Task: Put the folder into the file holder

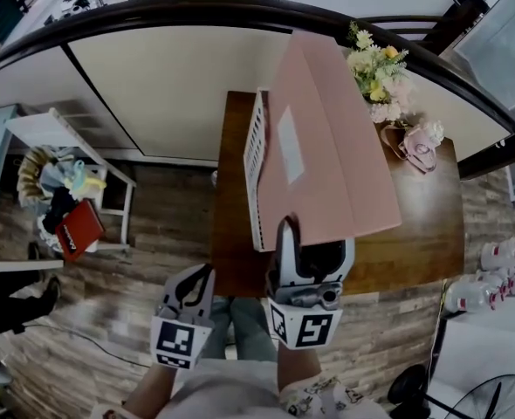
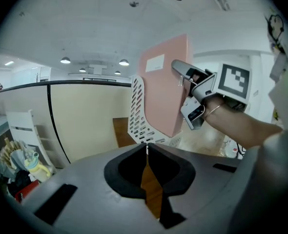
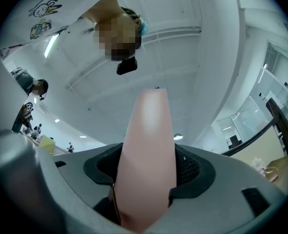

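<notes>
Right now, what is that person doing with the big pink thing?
A person has a pair of tongs in each hand. The right tongs are shut on a pink folder and hold it up over the wooden table, right next to the white file holder. The folder is not yet set down in the holder. The left tongs are shut on nothing, low by the table's near edge.

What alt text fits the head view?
The right tool grips a pink folder by its near edge, holding it over a brown wooden table, beside a white perforated file holder. The left tool is shut and empty near the table's front edge; flowers stand at the far right.
</notes>
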The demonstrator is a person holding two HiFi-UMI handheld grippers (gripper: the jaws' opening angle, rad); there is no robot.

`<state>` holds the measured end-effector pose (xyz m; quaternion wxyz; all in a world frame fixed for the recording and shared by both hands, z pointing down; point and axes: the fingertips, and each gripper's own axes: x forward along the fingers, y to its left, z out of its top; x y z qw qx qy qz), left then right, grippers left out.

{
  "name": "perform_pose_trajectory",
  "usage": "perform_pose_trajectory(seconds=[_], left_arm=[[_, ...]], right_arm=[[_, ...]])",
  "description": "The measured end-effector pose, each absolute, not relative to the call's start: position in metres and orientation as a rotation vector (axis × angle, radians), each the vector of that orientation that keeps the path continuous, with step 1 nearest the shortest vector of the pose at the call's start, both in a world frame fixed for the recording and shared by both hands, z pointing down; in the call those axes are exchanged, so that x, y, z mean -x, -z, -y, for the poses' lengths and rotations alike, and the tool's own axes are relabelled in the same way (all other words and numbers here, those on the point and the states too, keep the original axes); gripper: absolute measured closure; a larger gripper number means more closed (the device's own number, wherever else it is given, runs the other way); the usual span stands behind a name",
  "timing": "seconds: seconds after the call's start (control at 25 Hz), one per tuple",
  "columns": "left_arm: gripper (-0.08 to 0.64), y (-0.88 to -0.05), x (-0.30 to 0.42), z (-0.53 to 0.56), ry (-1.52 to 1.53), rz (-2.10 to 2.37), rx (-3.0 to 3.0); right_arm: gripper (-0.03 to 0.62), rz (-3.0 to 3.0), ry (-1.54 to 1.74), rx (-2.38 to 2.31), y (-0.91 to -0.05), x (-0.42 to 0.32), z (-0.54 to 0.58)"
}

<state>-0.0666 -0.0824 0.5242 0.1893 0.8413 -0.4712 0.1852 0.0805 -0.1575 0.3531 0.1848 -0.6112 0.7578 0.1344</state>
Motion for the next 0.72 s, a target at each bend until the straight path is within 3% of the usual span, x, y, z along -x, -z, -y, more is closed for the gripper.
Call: perform_pose_trajectory(seconds=[0.72], left_arm=[[0.546, -0.53, 0.051, 0.092, -0.476, 1.317, -2.363]], right_arm=[[0.302, -2.262, -0.26, 1.805, -0.4, -0.086, 0.161]])
